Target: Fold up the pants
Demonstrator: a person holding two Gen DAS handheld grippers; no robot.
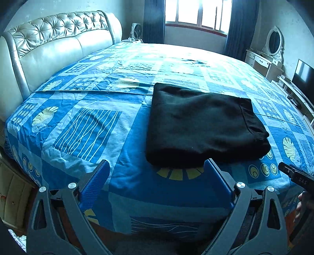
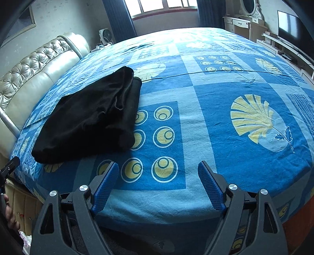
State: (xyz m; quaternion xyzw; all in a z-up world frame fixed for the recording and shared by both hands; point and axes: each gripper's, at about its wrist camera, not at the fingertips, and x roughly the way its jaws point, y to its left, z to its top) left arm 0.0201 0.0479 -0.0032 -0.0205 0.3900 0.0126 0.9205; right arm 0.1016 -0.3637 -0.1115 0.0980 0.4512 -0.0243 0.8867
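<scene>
The black pants lie folded into a compact rectangle on the blue patterned bedspread, near the bed's front edge. My left gripper is open and empty, just short of the pants' near edge, its blue pads apart. In the right wrist view the folded pants lie to the left. My right gripper is open and empty over bare bedspread, to the right of the pants. Part of the right gripper shows at the right edge of the left wrist view.
A padded beige headboard runs along the left. A window with dark curtains is at the far side. A white dressing table with an oval mirror and a TV stand at the right. A small fan stands beside the bed.
</scene>
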